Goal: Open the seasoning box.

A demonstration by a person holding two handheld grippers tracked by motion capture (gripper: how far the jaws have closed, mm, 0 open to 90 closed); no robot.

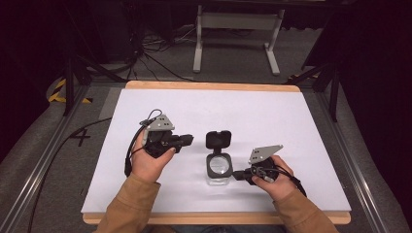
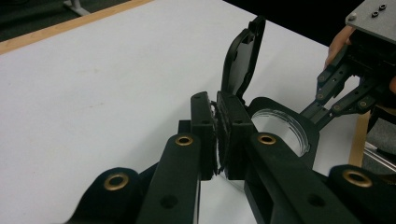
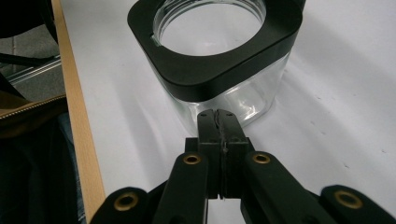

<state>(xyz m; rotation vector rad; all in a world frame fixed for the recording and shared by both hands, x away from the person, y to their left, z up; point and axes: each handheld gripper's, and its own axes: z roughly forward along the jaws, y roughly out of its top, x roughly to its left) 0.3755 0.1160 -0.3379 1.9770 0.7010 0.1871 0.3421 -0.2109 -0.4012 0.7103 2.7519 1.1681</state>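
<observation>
A dark room with cables and a pale metal stand on a grey floor lay behind the counter, a wooden board covered by a white sheet. A dark "4" was marked on the grey surface left of the board; no other writing could be read.

Near the front of the sheet stood a clear glass jar with a black square collar and a round mouth. Its hinged black lid stood flipped open on the far side. The jar looked empty, the white sheet showing through its glass.

The right claw was fully closed with nothing between its jaws, its tips at the jar's glass wall on the jar's right; whether they touched it could not be told. The left claw hung above the sheet left of the jar, apart from it, jaws nearly together with a thin gap and gripping nothing.
</observation>
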